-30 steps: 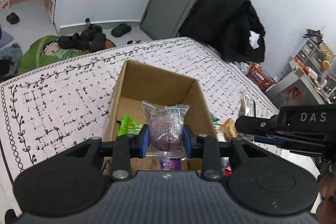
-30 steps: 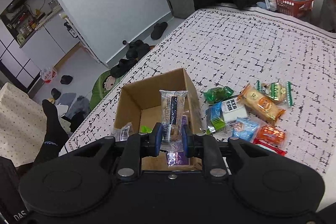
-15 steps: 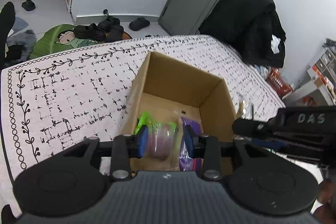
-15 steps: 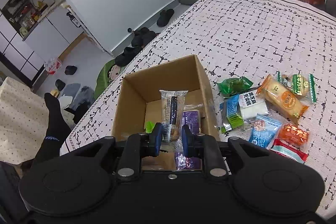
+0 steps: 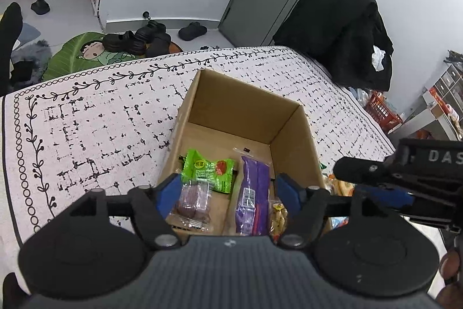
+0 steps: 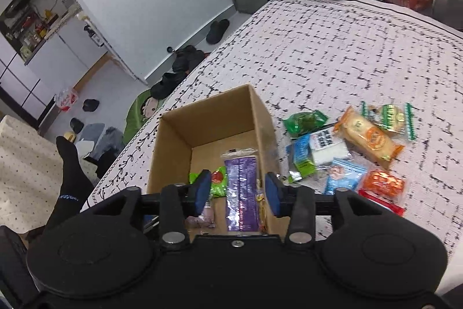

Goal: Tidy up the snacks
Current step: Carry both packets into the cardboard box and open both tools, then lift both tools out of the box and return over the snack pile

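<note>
We find the open brown cardboard box (image 5: pixel 243 118) standing on the white bedspread with black cross-hatch print (image 5: pixel 95 118). The left gripper (image 5: pixel 227 191) hangs over the near edge of the box with its blue pads spread wide and nothing between them. The right gripper (image 6: pixel 237 190) hangs over the same edge, likewise parted and empty.

On the box floor we record four items. A clear wrapper holding a dark purple cake (image 5: pixel 194 201) lies at the near left corner, just beside the left blue pad. A bright green packet with a red mark (image 5: pixel 209 170) lies at 12 o'clock from it, the two overlapping slightly. A long purple foil bar (image 5: pixel 251 193) lies lengthwise near the right wall. A clear-wrapped yellowish snack (image 5: pixel 277 215) sits between that bar and the right wall; its contents are too blurred to identify.

In the right wrist view, a loose cluster of snack packets (image 6: pixel 344 152) lies on the bedspread at 3 o'clock from the box, among them an orange-wrapped bread roll (image 6: pixel 369 136) and a small green pouch (image 6: pixel 303 120).
</note>
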Demonstrator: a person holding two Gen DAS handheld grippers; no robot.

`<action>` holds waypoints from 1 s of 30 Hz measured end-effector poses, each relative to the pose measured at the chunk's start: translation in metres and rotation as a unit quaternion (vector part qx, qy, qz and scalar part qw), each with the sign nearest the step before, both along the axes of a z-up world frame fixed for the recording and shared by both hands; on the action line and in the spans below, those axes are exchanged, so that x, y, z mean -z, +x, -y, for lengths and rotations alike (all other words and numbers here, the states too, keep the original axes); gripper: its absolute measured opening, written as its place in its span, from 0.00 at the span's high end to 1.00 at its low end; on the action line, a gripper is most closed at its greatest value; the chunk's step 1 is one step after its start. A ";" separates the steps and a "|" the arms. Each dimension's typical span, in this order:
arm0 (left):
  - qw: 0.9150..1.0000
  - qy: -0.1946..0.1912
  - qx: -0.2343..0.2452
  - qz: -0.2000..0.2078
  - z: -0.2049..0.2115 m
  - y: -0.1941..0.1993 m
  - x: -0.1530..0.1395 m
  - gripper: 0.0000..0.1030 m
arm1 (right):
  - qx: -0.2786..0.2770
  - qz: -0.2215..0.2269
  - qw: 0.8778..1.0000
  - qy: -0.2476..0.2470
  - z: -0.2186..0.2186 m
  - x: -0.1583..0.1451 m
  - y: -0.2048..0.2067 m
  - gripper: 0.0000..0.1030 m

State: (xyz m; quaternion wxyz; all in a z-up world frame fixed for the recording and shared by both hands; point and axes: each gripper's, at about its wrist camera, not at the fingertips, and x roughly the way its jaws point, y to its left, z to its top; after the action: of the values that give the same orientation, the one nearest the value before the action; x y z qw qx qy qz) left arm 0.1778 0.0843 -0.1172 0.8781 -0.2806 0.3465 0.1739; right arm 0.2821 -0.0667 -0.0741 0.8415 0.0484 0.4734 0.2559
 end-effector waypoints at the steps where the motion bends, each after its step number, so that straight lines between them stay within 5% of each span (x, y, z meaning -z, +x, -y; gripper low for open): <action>1: 1.000 0.001 0.002 -0.001 0.001 0.000 -0.001 0.25 | 0.003 0.001 1.000 -0.002 0.003 -0.002 -0.001 0.55; 21: 0.999 0.016 0.042 0.011 0.031 -0.008 -0.028 0.02 | 0.061 0.038 0.997 -0.017 0.062 -0.025 -0.018 0.05; 30: 0.997 0.030 0.068 0.025 0.059 -0.008 -0.037 0.00 | 0.076 0.065 0.994 -0.043 0.092 -0.026 -0.021 0.00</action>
State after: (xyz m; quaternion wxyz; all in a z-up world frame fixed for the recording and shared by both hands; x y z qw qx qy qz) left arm 0.1700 0.0252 -0.0802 0.9043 -0.2338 0.3375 0.1168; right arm 0.2611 -0.1587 -0.0477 0.8888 0.0311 0.4230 0.1733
